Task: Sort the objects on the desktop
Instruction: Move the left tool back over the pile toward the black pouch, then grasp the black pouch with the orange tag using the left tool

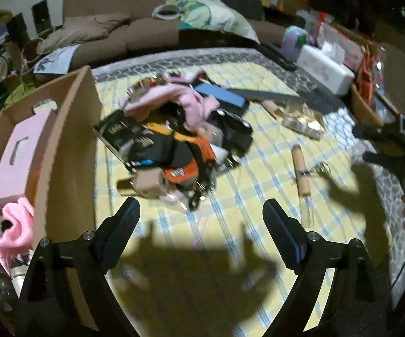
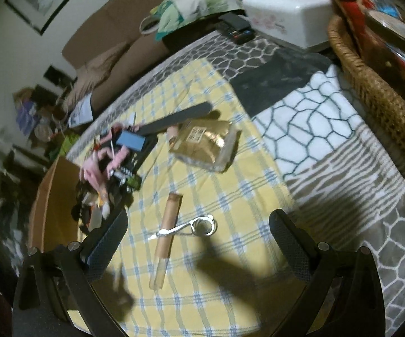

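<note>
Clearly both hand-held grippers, left (image 1: pixel 201 213) and right (image 2: pixel 198 224), gape wide, empty.

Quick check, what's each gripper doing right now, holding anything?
Left gripper: open, empty, above the yellow checked cloth by the cardboard box.
Right gripper: open, empty, over the tan tube and small scissors.

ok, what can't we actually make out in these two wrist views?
- Cardboard box: contents at its near end, left wrist view, hidden behind the left gripper mount.
- Pile: lower items, both views, buried under the pink cloth and motion-blurred.
- Wicker basket: contents, right wrist view, blurred and cut off by the edge.
- Right gripper: open, empty.
</note>
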### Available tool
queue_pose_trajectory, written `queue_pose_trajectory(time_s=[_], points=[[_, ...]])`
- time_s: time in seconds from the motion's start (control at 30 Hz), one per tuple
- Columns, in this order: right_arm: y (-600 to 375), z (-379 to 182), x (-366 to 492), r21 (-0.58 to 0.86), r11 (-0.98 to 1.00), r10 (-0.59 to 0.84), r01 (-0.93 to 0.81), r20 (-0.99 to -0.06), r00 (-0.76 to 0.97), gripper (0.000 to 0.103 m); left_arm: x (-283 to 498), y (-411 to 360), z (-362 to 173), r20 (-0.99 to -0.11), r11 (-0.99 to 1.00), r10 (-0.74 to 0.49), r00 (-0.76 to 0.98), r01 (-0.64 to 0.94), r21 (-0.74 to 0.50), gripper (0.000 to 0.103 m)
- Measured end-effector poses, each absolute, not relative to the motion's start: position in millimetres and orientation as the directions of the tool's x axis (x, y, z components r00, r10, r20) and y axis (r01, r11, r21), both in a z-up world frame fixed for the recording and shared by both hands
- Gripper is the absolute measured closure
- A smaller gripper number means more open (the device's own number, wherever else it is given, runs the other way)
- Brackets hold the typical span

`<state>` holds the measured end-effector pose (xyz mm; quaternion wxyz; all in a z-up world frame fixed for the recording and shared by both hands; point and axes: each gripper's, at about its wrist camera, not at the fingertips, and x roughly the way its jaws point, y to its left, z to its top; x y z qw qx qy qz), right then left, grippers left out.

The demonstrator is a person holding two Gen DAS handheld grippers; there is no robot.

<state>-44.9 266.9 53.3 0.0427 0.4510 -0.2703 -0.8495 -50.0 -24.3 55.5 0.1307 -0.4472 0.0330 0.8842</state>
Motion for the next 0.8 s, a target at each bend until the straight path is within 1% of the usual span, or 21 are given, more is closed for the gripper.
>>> queue_pose_trajectory(time_s=[0.13, 0.3, 0.4, 0.43, 0.47, 0.6, 0.63, 0.7, 0.77, 0.8], points=[[270, 50, -48, 0.521, -0.833, -0.329, -0.185, -0.735, -0.593, 0.0, -59, -34, 61, -0.786, -0.968, 0.206, -0.582, -0.238, -0.077, 0.014], [255, 55, -53, 0.526, -0.838, -0.35, -0.148, -0.725, -0.593, 0.0, -79, -31, 59, -0.789, -0.977, 0.132, -0.6, -0.213, -0.001, 0.013], [244, 56, -55, 0.527, -0.841, -0.366, -0.124, -0.722, -0.587, 0.0, -94, -25, 44, -0.807, -0.977, 0.095, -0.583, -0.21, 0.037, 0.013], [240, 57, -56, 0.522, -0.845, -0.369, -0.115, -0.725, -0.582, 0.0, -98, -20, 39, -0.807, -0.973, 0.067, -0.587, -0.216, 0.077, 0.013], [235, 57, -56, 0.51, -0.854, -0.369, -0.101, -0.731, -0.574, 0.0, -101, -17, 36, -0.811, -0.971, 0.058, -0.582, -0.221, 0.09, 0.013], [225, 57, -58, 0.465, -0.882, -0.348, -0.077, -0.752, -0.559, 0.0, -116, -14, 25, -0.825, -0.976, 0.058, -0.562, -0.207, 0.072, 0.013], [224, 56, -58, 0.464, -0.882, -0.349, -0.075, -0.754, -0.557, 0.0, -121, -14, 23, -0.825, -0.977, 0.069, -0.561, -0.206, 0.059, 0.013], [223, 55, -59, 0.476, -0.877, -0.36, -0.074, -0.75, -0.555, 0.0, -125, -11, 20, -0.817, -0.977, 0.053, -0.574, -0.197, 0.075, 0.014], [223, 56, -59, 0.485, -0.872, -0.37, -0.071, -0.745, -0.555, 0.0, -125, -9, 24, -0.796, -0.977, 0.057, -0.603, -0.198, 0.08, 0.023], [222, 56, -59, 0.488, -0.87, -0.374, -0.068, -0.744, -0.554, 0.0, -123, -10, 26, -0.789, -0.977, 0.064, -0.611, -0.2, 0.075, 0.031]])
